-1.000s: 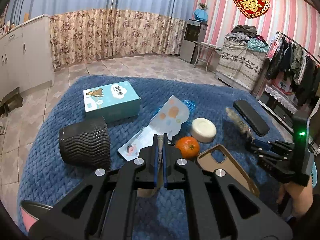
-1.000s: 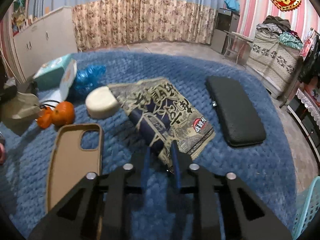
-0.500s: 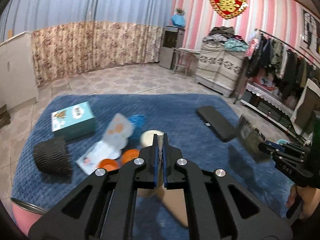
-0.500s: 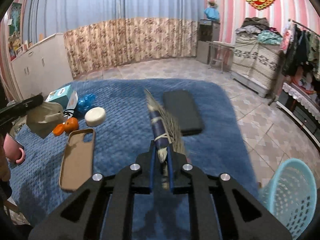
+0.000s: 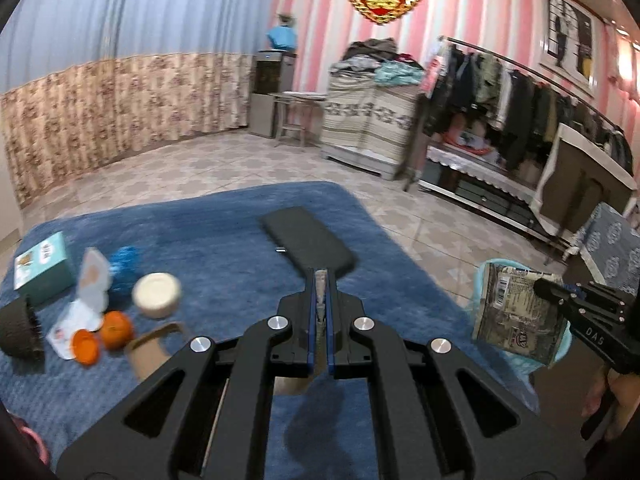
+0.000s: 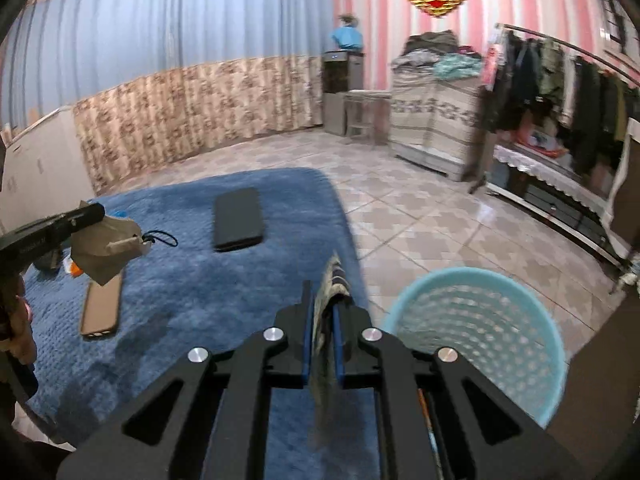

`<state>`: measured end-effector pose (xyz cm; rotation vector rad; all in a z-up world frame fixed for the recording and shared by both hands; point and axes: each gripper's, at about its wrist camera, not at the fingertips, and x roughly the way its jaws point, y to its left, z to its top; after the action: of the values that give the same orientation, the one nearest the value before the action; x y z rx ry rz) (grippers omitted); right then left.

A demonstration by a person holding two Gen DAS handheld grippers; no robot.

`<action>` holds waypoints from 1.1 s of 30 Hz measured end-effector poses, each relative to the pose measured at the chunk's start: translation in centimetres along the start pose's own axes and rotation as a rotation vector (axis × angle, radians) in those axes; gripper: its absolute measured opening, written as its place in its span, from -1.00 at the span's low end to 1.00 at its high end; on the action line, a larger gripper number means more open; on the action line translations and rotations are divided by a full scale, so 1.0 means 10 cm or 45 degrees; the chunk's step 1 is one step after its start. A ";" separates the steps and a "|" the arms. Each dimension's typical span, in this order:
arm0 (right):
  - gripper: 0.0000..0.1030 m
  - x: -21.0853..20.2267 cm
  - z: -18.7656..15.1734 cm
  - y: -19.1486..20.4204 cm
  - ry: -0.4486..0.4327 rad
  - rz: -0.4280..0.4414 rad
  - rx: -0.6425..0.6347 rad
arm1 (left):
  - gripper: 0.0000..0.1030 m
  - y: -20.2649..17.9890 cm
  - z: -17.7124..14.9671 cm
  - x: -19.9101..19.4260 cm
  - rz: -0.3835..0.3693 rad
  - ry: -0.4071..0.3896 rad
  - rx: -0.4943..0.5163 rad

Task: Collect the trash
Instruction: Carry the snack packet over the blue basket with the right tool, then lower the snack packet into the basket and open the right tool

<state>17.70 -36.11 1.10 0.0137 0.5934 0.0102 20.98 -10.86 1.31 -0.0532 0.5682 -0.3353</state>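
Right gripper (image 6: 322, 344) is clamped on a printed snack wrapper (image 6: 326, 340), with the light blue mesh basket (image 6: 480, 336) at lower right. Left gripper (image 5: 320, 320) pinches a crumpled tan wrapper (image 6: 106, 242). Neither piece is binned yet; orange peel (image 5: 85, 346) remains at left on the rug (image 5: 224, 248).

In my right wrist view the light blue basket (image 6: 476, 340) at the lower right stands with its mouth open, and the tiled floor (image 6: 432, 224) behind it is free. At the left, on the blue blanket (image 6: 192, 288), a black case (image 6: 238, 218) and a tan phone cover (image 6: 100, 308) lie in the way, with bare blanket between them. Along the right edge a clothes rack (image 6: 560, 92) closes that side.
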 end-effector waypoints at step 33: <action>-0.89 -0.13 -0.48 -1.63 0.002 -0.336 0.266 | -0.95 -2.36 -0.09 1.07 -0.445 0.093 0.286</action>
<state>13.99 -52.38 -2.41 0.1384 0.5925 -0.3080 21.95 -36.61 -1.69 0.0779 0.5901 -0.7417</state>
